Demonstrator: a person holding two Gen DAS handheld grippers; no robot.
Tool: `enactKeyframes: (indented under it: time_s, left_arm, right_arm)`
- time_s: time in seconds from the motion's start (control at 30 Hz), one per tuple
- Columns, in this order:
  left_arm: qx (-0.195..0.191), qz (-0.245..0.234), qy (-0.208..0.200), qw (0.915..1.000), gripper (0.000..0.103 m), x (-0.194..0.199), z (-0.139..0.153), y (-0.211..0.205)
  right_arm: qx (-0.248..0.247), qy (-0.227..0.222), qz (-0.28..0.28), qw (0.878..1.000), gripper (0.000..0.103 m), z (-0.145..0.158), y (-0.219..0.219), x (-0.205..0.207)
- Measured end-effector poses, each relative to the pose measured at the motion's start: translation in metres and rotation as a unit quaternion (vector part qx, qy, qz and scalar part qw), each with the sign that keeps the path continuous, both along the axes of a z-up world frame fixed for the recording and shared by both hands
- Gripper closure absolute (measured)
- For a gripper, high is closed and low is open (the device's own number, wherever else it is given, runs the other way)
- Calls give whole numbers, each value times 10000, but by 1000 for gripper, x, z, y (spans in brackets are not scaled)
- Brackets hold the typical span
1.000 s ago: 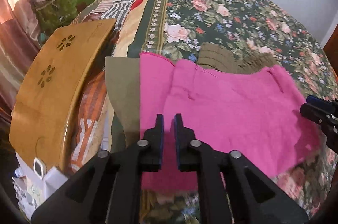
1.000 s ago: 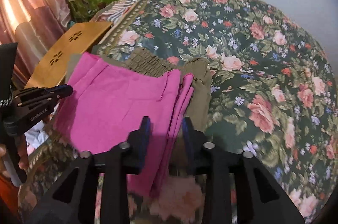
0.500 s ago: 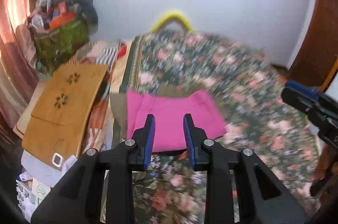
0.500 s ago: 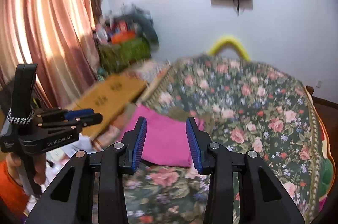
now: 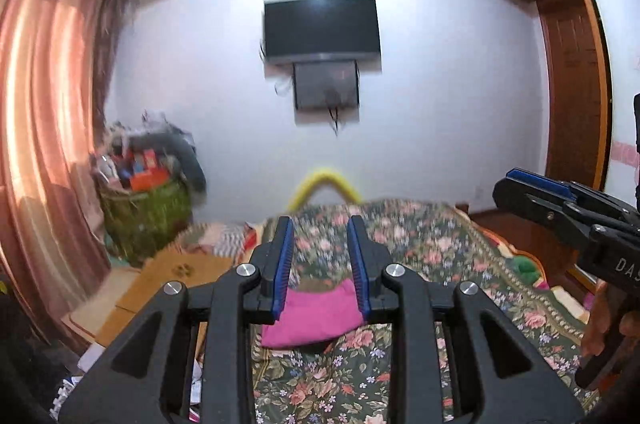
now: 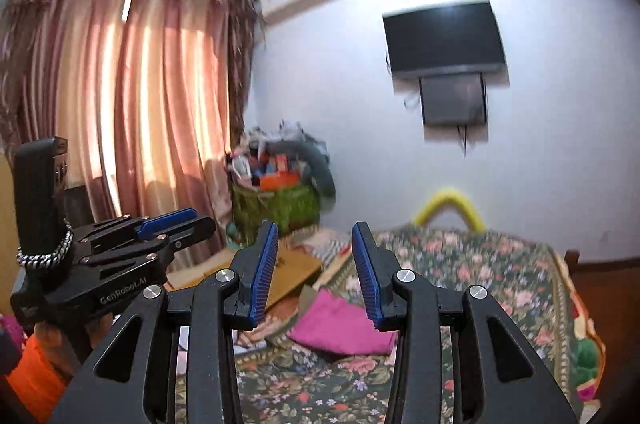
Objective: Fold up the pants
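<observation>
The pink pants (image 5: 316,316) lie folded into a small rectangle near the left edge of the floral bed (image 5: 424,244). My left gripper (image 5: 320,224) hovers high above and well back from them, pointing almost level, open with nothing between its blue pads. In the right wrist view the pants (image 6: 340,324) show below my right gripper (image 6: 314,228), also open, empty and raised off the bed (image 6: 460,264). An olive cloth edge (image 6: 306,294) peeks out beside the pink fold. Each gripper shows in the other's view: the right gripper (image 5: 516,182) at the right, the left gripper (image 6: 188,218) at the left.
A wooden lap table (image 6: 296,264) lies left of the bed. Behind it stands a green basket (image 5: 144,212) heaped with things, beside pink curtains (image 6: 140,104). A television (image 5: 320,28) hangs on the far wall. A wooden wardrobe (image 5: 572,84) stands at the right.
Both grippers rose and drew back from the pink pants and tilted up to near level. The left jaws, nearly closed a second ago, now stand apart. The pants stayed on the bed.
</observation>
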State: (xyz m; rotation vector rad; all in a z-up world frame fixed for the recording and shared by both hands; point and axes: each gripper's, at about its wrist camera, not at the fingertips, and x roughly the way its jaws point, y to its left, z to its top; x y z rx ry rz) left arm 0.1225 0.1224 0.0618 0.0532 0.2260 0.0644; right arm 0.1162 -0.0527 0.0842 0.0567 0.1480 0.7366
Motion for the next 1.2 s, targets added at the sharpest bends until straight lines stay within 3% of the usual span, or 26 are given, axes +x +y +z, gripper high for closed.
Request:
enactKeyframes:
  time_s: [0.07,0.17,0.23,0.3,0.4,0.67,1.2]
  left_arm:
    - [30,76,-164,9998,70,-23,3,-8]
    - [-70,29,-256,9996,46,-46,5,-13]
    - [-39,44,-305,9995,38,-57,4,-17]
    - [85,157,-351,9992,24,-67,4,-23]
    - [-12,127,-402,9991,8,-79,3,-26]
    - [-346,92,-406,9985,2,-92,4,-28]
    - [-430,99,-326,9985,0,-84,-2,-26]
  right_arm:
    - [14,-156,-70,9999,62,1,-2,-15]
    - [44,-226,-158,9996,44,-1,-6,-26]
    - [70,-249,-260,9993,29,-3,-8,-31]
    - [94,-241,-374,9990,14,-5,-10,-32]
    - [140,-243,-595,9978,0,-7,-14,-35]
    - [132,-109,-654,9977,0,-8,-27,-44]
    - [40,-86,-675,9977,0,-13,-32,-51]
